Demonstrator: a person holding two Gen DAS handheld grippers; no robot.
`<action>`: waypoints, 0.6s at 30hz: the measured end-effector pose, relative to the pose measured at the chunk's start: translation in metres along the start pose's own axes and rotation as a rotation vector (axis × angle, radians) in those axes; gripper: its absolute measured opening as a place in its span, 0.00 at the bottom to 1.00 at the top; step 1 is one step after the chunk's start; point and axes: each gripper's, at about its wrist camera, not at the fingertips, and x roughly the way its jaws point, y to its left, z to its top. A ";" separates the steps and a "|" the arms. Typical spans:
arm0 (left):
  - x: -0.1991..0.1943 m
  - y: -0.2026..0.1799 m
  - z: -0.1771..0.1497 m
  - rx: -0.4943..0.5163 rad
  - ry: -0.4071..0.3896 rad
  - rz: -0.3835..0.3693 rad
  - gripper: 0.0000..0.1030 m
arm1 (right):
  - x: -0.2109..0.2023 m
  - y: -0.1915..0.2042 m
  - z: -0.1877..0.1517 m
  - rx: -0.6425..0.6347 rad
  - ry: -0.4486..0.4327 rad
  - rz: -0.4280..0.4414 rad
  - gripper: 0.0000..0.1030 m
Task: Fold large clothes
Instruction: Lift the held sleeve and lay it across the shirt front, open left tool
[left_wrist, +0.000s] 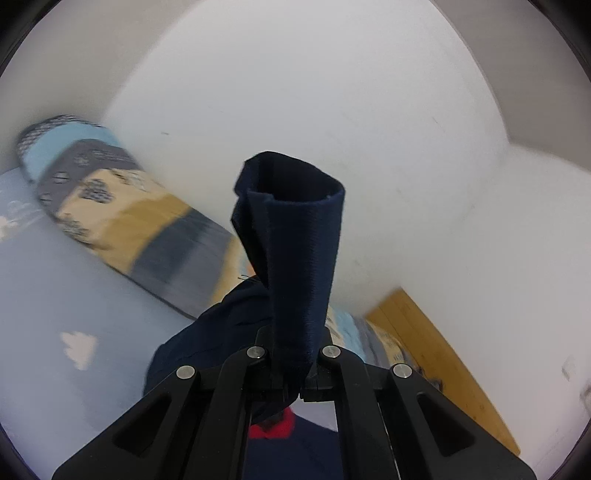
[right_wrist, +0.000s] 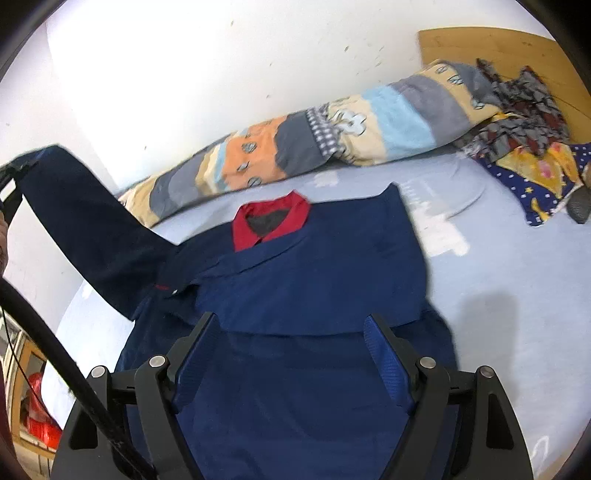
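Navy shirt (right_wrist: 314, 266) lies half folded on the bed (right_wrist: 517, 332): left gripper (left_wrist: 295, 387) clamps the raised sleeve (right_wrist: 85, 221) at nine o'clock, right gripper (right_wrist: 295, 354) fingers spread empty, that sleeve and later folds apparently remaining.

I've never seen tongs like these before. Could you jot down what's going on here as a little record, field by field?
Place: a bed with a pale blue sheet, against a white wall
Garment: navy shirt with a red collar, lying flat on the sheet
Left tongs: shut on the sleeve, holding it lifted off the bed
Right tongs: open, above the shirt's lower part
Also on the bed: a striped rolled blanket along the wall, patterned clothes near the wooden headboard
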 end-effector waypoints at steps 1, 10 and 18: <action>0.007 -0.013 -0.007 0.013 0.019 -0.016 0.02 | -0.004 -0.003 0.001 0.003 -0.008 -0.004 0.82; 0.099 -0.108 -0.132 0.173 0.244 -0.058 0.02 | -0.037 -0.048 0.009 0.102 -0.078 -0.015 0.82; 0.179 -0.116 -0.309 0.292 0.468 0.047 0.02 | -0.053 -0.066 0.012 0.138 -0.111 -0.015 0.82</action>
